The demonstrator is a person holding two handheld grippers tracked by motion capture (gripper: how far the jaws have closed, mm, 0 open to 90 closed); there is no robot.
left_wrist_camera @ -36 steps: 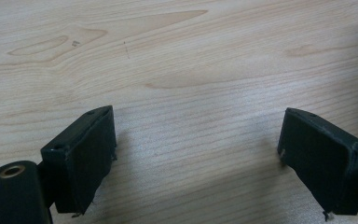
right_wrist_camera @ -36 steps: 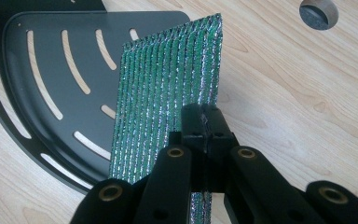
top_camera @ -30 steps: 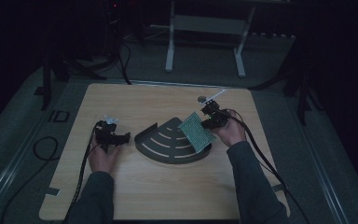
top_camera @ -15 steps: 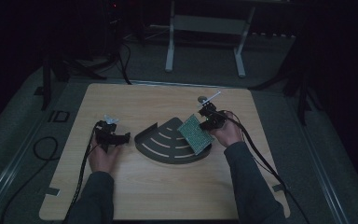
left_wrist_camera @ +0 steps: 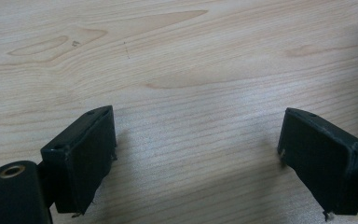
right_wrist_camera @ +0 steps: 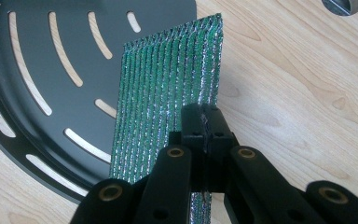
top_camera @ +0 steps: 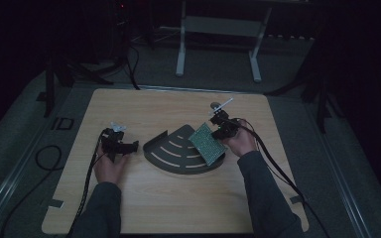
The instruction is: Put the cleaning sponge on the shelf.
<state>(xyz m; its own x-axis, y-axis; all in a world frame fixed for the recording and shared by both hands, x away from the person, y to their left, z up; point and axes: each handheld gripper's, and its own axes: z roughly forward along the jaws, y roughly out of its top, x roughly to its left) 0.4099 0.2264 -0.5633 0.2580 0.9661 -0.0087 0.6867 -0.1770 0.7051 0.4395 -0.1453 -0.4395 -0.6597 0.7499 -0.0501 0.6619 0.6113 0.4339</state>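
Right gripper view: right hand-held gripper [right_wrist_camera: 204, 122] pinches green pad [right_wrist_camera: 168, 98].

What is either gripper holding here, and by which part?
The right gripper is shut on the green mesh pad, pinching its edge over the slotted black tray. The left gripper is open, holding nothing.

green mesh pad [right_wrist_camera: 168, 107]: lower end behind tongs | slotted tray [right_wrist_camera: 42, 70]: cut off left

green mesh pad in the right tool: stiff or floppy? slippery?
Probably fairly stiff: the pad stands out flat from the right tool, pinched at one edge, with no visible droop. Likely light, since that small pinch carries it. Its ribbed weave should grip rather than slip.
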